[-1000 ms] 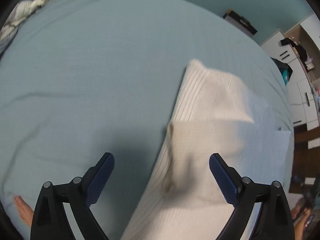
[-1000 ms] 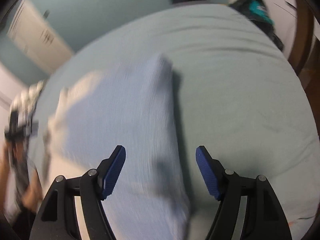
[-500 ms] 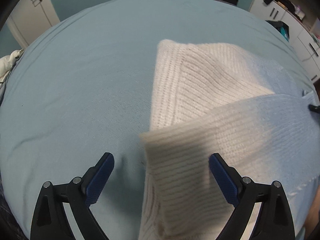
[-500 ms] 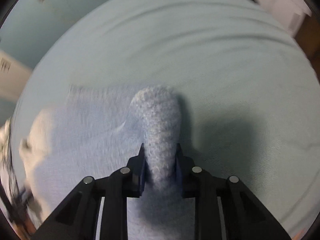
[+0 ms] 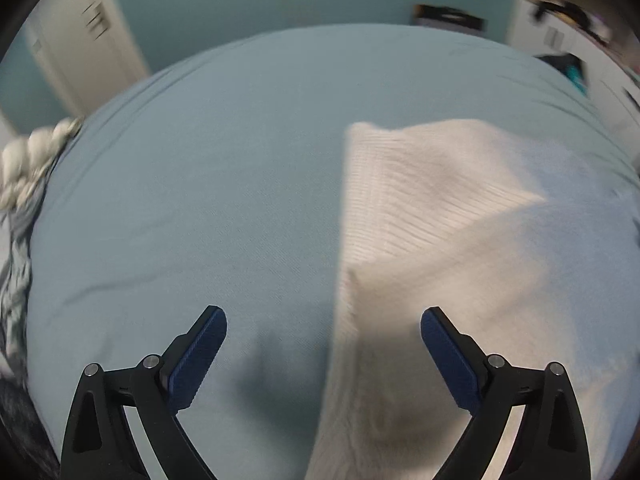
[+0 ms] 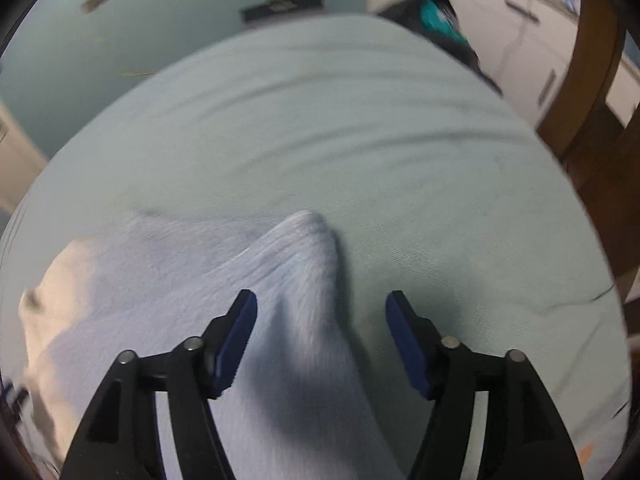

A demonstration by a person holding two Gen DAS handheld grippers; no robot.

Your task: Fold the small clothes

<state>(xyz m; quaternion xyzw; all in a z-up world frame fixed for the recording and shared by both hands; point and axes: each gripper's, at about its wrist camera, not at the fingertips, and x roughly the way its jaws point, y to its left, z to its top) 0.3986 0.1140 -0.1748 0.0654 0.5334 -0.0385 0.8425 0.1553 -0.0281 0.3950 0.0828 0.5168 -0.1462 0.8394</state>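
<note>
1. A bed (image 5: 200, 184) in a pale blue sheet is filling both views.
2. A teal wall (image 5: 260, 4) is standing behind it.
3. White cabinets (image 6: 500, 32) and a wooden post (image 6: 592, 60) are flanking its right.

The bed (image 5: 240, 200) was viewed steeply downward from close above by both wrist cameras; the white knit garment (image 5: 460, 240) was shared.

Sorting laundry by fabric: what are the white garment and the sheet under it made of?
Garment: looks like soft ribbed knit, wool or cotton unclear; parallel ridges and a matte, slightly fuzzy surface show. Sheet: seems a thin woven cotton-like cloth, matte pale blue, with fine weave and shallow creases.
</note>
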